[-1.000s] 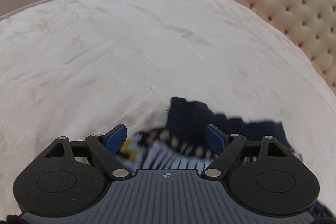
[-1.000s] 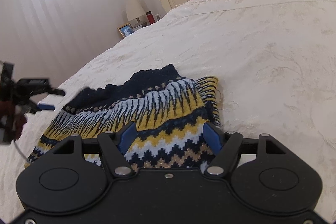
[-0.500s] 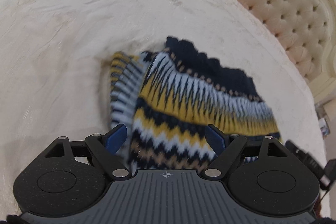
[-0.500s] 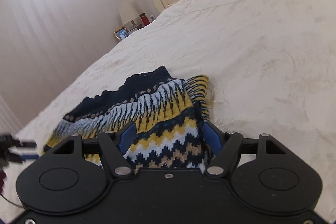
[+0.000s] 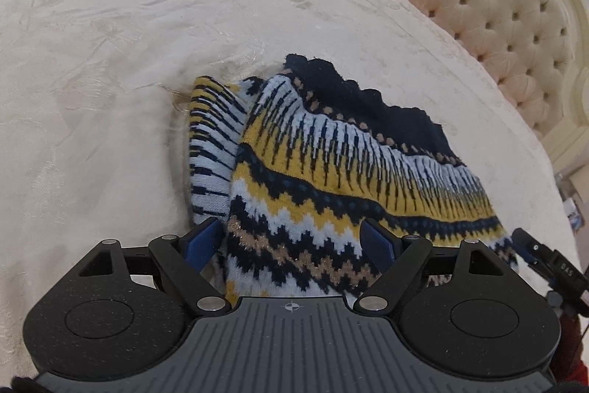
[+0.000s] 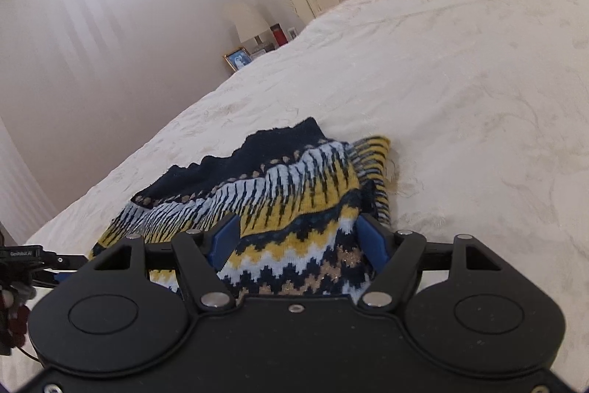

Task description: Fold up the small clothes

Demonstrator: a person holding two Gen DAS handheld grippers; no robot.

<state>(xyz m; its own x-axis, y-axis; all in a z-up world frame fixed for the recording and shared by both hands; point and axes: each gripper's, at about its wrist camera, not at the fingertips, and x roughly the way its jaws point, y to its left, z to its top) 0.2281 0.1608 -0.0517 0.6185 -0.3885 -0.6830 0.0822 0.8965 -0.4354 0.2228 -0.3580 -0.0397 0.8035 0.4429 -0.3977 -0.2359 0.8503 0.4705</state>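
Knitted navy-yellow zigzag sweater [image 5: 331, 179] lay bunched on cream bed [image 5: 110, 61]; both grippers' jaws spread, gripping nothing; loose folds could slump.

Soft, even daylight fills both views, brightest at the sheer curtain [image 6: 84, 35] in the right wrist view, where the top of the fabric glares almost white. The cream bedspread [image 5: 110, 69] is bright but keeps its embroidered texture, and the knitted sweater [image 5: 331, 172] throws only a faint, soft shadow along its left edge. Both pictures are sharp in the middle with no motion blur, while fisheye distortion bows the bed and the tufted headboard [image 5: 497, 24] and darkens the extreme corners.
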